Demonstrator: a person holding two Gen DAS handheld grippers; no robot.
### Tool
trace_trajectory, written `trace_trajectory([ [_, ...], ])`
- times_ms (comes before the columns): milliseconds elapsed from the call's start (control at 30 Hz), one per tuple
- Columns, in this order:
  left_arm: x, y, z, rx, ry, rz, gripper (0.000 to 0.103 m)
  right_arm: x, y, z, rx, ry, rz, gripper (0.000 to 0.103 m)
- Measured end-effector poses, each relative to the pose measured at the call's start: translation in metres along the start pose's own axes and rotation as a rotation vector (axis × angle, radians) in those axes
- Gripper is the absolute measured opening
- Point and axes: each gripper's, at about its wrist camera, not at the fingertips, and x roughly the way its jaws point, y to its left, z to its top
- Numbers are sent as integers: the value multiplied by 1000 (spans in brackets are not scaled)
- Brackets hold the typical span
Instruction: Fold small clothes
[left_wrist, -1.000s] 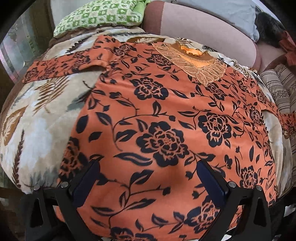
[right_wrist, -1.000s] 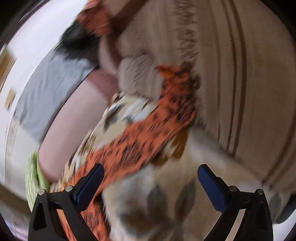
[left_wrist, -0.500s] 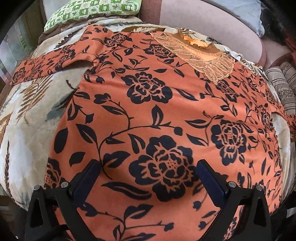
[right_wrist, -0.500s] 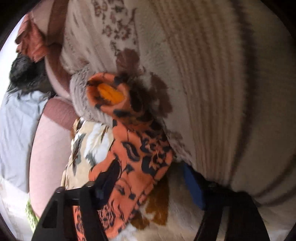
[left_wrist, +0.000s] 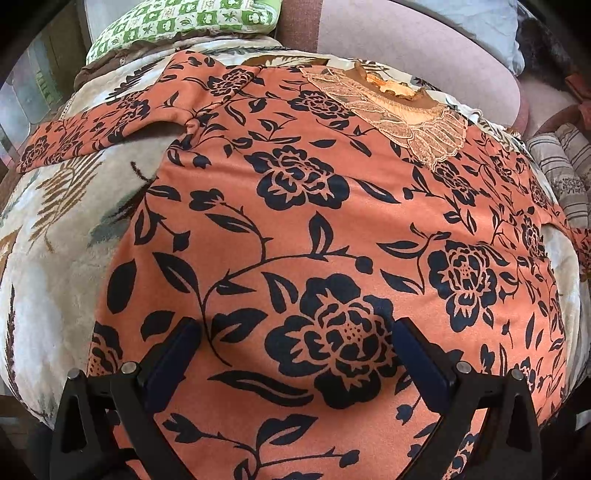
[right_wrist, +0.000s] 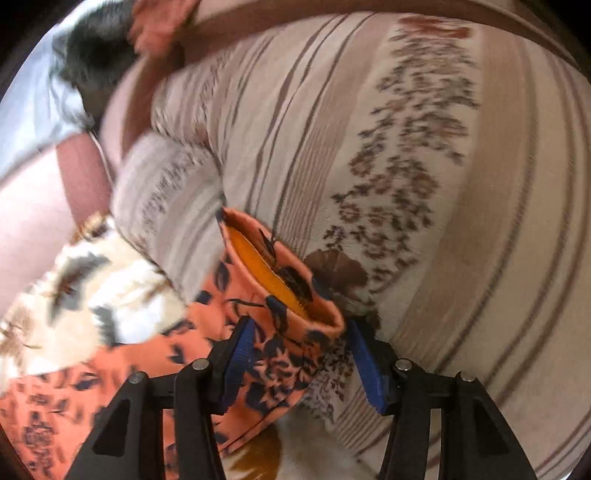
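An orange top with black flowers (left_wrist: 332, 229) lies flat, front up, on a flowered blanket (left_wrist: 55, 240). Its lace collar (left_wrist: 399, 110) is at the far side and one sleeve (left_wrist: 92, 129) is spread out to the left. My left gripper (left_wrist: 295, 350) hovers open low over the top's lower part, with a big black flower between its pads. In the right wrist view the other sleeve's cuff (right_wrist: 280, 295) sits between the blue pads of my right gripper (right_wrist: 299, 354). Its jaws are closing around the cuff, and a strip of striped cloth shows beside the right pad.
A striped beige quilt (right_wrist: 369, 147) is bunched against the right sleeve and also lies at the right edge as the striped quilt (left_wrist: 565, 166). A green checked pillow (left_wrist: 177, 26) and a pink cushion (left_wrist: 406, 40) lie behind the collar. The blanket drops off at the left.
My left gripper came lower and closer over the top, then held still. My right gripper swung over to the sleeve cuff and its jaws narrowed from wide open to around the cuff.
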Motion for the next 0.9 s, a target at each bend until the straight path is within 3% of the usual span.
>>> trace_trajectory([
  [33, -1, 1, -1, 0, -2, 0, 103, 2, 8, 5, -16, 12, 3, 8],
  [100, -3, 4, -2, -3, -10, 1, 103, 3, 16, 14, -23, 41, 65, 9],
  [267, -8, 15, -4, -38, -32, -12, 103, -62, 50, 33, -62, -67, 271, 9],
  [433, -21, 29, -9, -69, -63, -28, 103, -189, 133, 40, -134, -176, 635, 9],
  [567, -37, 53, -16, -114, -87, -29, 103, -281, 226, -1, -217, -187, 918, 9],
  [667, -46, 72, -20, -152, -108, -20, 103, -319, 297, -62, -269, -90, 1070, 9],
  [767, -54, 97, -27, -202, -118, -6, 103, -317, 374, -147, -344, 100, 1205, 13],
  [900, -62, 117, -35, -238, -126, 11, 103, -268, 442, -270, -534, 509, 1174, 32],
])
